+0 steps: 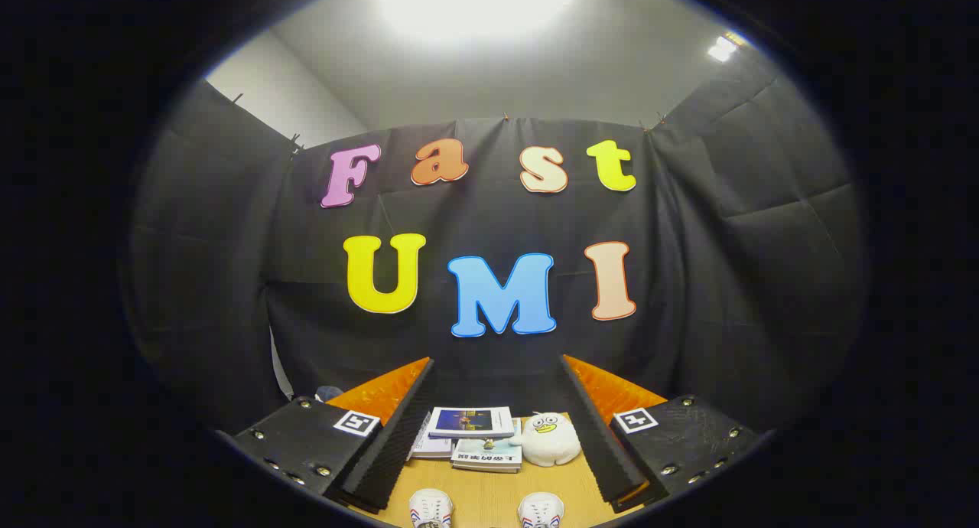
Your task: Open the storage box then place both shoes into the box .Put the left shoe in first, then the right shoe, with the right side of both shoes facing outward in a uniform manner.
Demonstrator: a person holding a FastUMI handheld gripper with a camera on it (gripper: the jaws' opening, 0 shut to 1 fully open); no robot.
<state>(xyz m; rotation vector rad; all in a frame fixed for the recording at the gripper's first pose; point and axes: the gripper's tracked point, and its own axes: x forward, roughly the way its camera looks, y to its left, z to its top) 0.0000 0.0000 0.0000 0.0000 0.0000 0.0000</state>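
My gripper is open, its two black ribbed fingers spread wide with nothing between them. It hangs above a wooden table. Down on the table, between the fingers and close to me, stand two white shoes with red and blue stripes: one on the left and one on the right. I see just their toe ends.
Beyond the shoes, at the table's far side, lies a stack of books with more books in front of it. A white plush duck sits right of the books. The black cloth wall rises behind.
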